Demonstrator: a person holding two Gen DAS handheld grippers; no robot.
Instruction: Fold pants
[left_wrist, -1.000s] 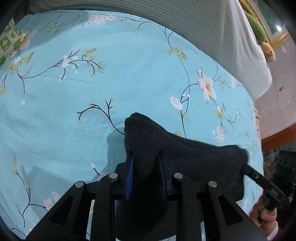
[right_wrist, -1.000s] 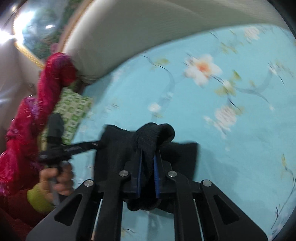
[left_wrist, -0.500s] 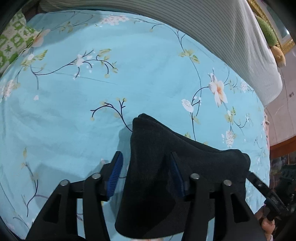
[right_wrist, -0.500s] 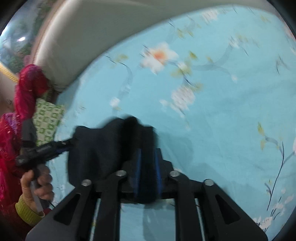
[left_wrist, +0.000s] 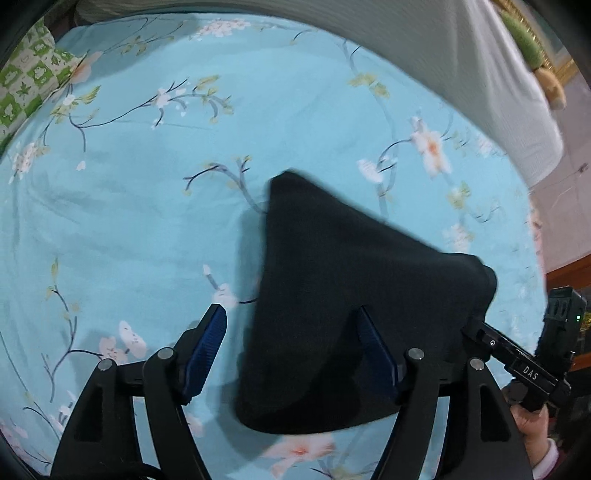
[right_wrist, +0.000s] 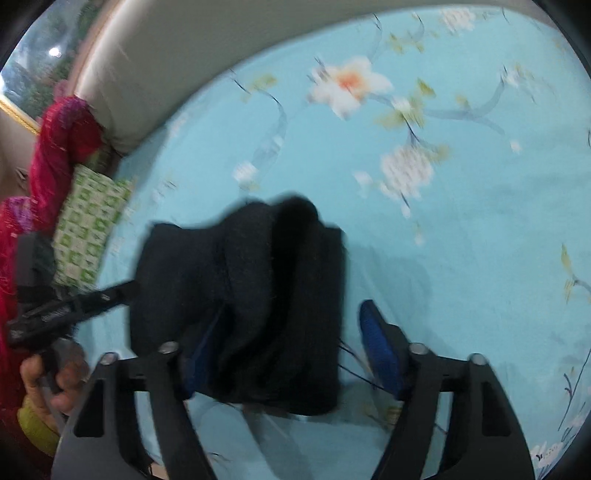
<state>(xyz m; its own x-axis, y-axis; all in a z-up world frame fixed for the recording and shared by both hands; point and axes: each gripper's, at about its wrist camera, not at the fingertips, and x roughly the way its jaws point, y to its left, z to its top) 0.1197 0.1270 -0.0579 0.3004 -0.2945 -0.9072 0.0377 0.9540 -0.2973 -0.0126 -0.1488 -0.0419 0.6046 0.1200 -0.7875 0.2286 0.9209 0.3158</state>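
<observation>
The left gripper (left_wrist: 291, 354) stands with its two blue-padded fingers (left_wrist: 205, 349) spread wide apart, clamping nothing; the pants (left_wrist: 347, 306) lie between and beyond them. The right gripper (right_wrist: 291, 350) is likewise spread, its two blue pads on either side of the same cloth without pinching it. There is one pair of pants (right_wrist: 251, 295), black, folded into a compact bundle several layers thick and resting on the bedsheet (left_wrist: 147, 206). The sheet is light blue with white-and-orange flowers and thin dark branches. Each view shows the other gripper reaching in at the bundle's side, held by a hand (right_wrist: 48, 384). One green-and-white checked pillow (right_wrist: 88, 229) sits at the sheet's edge, beside a pale padded headboard (right_wrist: 192, 55).
</observation>
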